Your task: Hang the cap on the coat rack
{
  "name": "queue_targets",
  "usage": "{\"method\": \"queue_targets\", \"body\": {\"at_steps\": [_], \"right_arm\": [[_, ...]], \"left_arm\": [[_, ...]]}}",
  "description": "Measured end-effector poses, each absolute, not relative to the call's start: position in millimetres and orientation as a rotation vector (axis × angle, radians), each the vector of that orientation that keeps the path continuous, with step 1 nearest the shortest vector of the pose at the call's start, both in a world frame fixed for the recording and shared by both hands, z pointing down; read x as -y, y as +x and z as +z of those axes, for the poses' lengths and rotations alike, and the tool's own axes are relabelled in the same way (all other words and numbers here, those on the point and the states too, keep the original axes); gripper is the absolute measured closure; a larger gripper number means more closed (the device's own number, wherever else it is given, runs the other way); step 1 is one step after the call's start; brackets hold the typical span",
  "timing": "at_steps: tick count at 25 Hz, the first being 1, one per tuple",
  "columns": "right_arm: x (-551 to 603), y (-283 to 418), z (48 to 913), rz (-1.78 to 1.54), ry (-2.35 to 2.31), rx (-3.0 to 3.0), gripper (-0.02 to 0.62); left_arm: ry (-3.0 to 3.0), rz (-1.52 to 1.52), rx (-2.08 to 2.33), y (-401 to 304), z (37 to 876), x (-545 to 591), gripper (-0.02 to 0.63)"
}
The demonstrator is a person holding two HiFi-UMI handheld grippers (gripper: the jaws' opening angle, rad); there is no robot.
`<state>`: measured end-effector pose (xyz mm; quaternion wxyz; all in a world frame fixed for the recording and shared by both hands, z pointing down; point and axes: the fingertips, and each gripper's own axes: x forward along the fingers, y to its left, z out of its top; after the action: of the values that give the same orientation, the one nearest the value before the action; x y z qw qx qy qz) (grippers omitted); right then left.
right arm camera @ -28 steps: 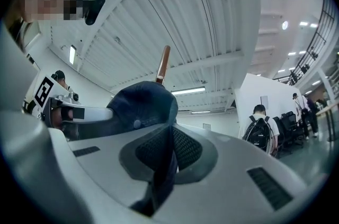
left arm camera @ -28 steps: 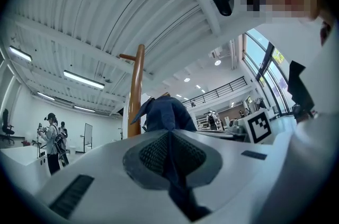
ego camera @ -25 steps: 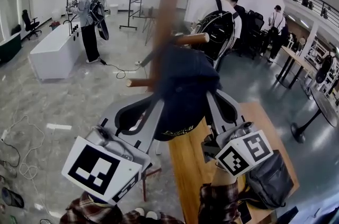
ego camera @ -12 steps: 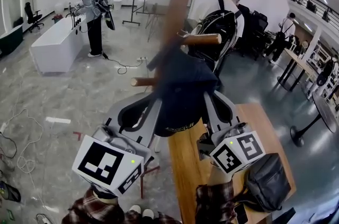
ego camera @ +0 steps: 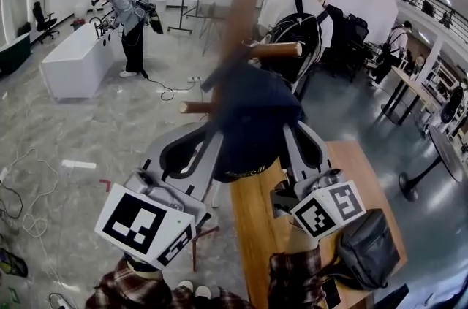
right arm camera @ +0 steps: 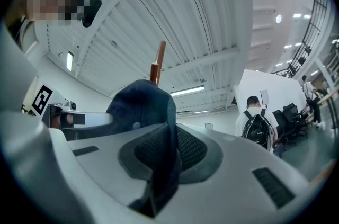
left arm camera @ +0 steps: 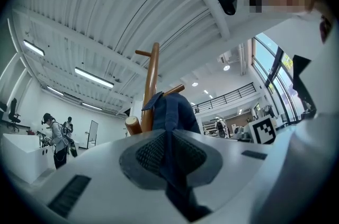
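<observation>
Grey polished floor [ego camera: 95, 132] spreads behind the brown coat rack [ego camera: 245, 1], with a long white counter [ego camera: 69, 70] at the left and a person [ego camera: 303, 26] wearing a black backpack standing further back. We see the rack's pole rising through the middle of the head view, one peg [ego camera: 276, 50] jutting right and another jutting left lower down. We hold the dark blue cap [ego camera: 252, 117] up against the pole, between those two pegs; whether it already rests on a peg we cannot tell. Our left gripper [left arm camera: 169, 138] is clenched on the cap's fabric, a fold of it pinched between the ribbed pads. Our right gripper [right arm camera: 172, 135] has just been easing its jaws apart, yet a fold of the cap's edge sits between the pads and they press on it. Below our hands runs a wooden bench [ego camera: 252, 234], and a black bag [ego camera: 373, 245] rests at its right edge
</observation>
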<state>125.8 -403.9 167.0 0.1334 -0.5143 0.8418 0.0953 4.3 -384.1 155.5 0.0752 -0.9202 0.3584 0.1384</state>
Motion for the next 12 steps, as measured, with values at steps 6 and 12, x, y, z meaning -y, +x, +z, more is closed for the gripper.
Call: {"method": "queue_targets", "body": {"at_steps": [6,12], "right_arm": [[387,140,154,0.279,-1.464,-2.423,0.495],[377,135,147,0.295,-1.474,-2.419,0.477]], "left_arm": [[-2.682,0.442,-1.093,6,135,365,0.537],[-2.657,0.416,-1.078,-3,124,356,0.504]]}}
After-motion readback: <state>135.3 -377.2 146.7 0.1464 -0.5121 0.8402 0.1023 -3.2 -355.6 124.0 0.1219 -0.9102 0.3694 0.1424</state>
